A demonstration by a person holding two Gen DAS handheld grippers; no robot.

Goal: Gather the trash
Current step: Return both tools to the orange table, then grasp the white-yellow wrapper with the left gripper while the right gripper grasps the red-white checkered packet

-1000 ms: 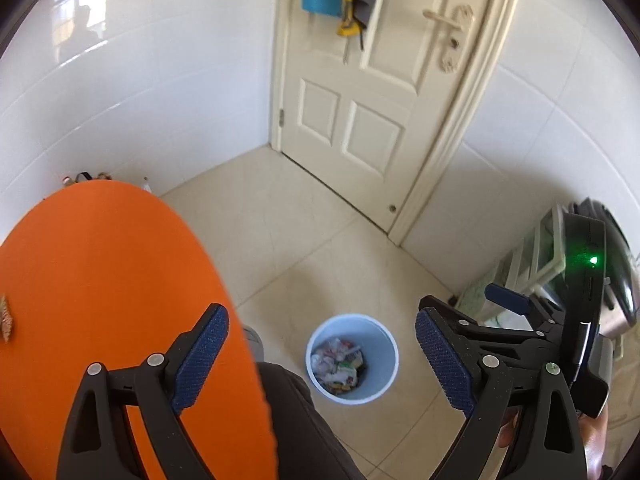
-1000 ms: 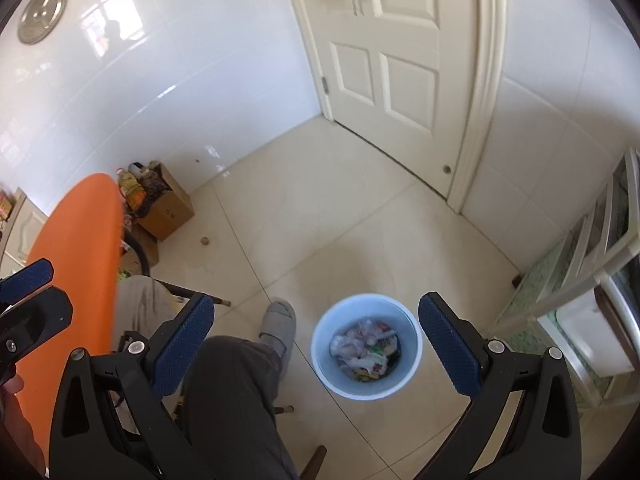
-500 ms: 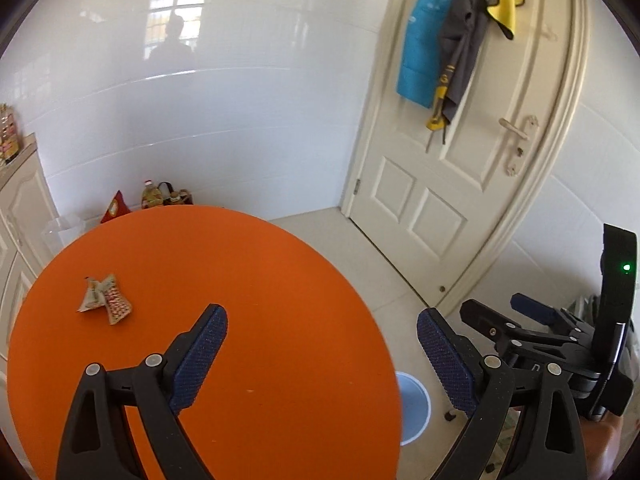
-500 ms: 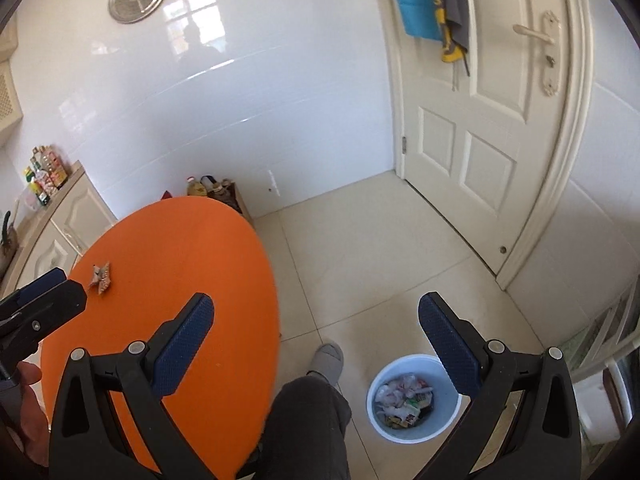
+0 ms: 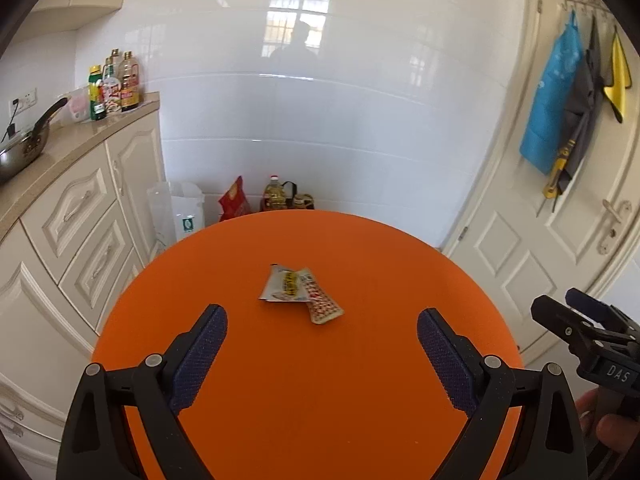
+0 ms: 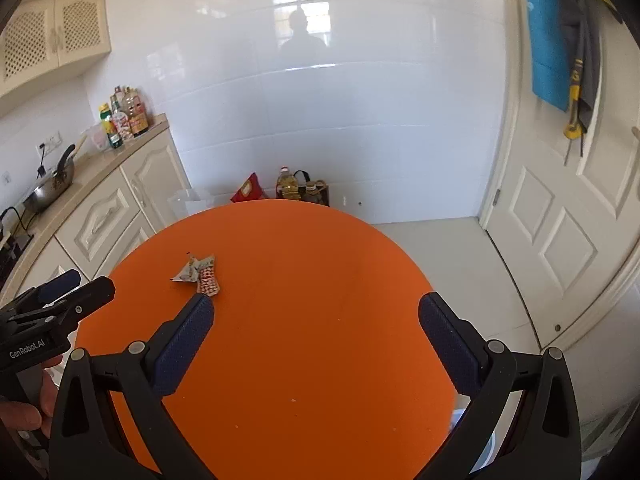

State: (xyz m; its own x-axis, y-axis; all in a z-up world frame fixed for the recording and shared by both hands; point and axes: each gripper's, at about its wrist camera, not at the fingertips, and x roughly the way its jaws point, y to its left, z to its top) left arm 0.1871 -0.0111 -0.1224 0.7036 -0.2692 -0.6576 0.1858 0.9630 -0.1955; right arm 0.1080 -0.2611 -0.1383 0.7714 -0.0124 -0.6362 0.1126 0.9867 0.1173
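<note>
Two crumpled snack wrappers lie together near the middle of the round orange table. One is white and yellow, the other red-checked. In the right wrist view the wrappers lie on the table to the left, just beyond my right gripper's left fingertip. My left gripper is open and empty above the table, the wrappers a short way ahead between its fingers. My right gripper is open and empty. A sliver of the pale blue trash bin shows below the table's right edge.
Cream cabinets with a counter carrying bottles and a pan stand at the left. Bags and an oil bottle sit on the floor by the white tiled wall. A white door with hung cloths is at the right.
Both grippers have swung up and left from over the trash bin to above the orange table. The wrappers now lie ahead of the left gripper. Both stay open.
</note>
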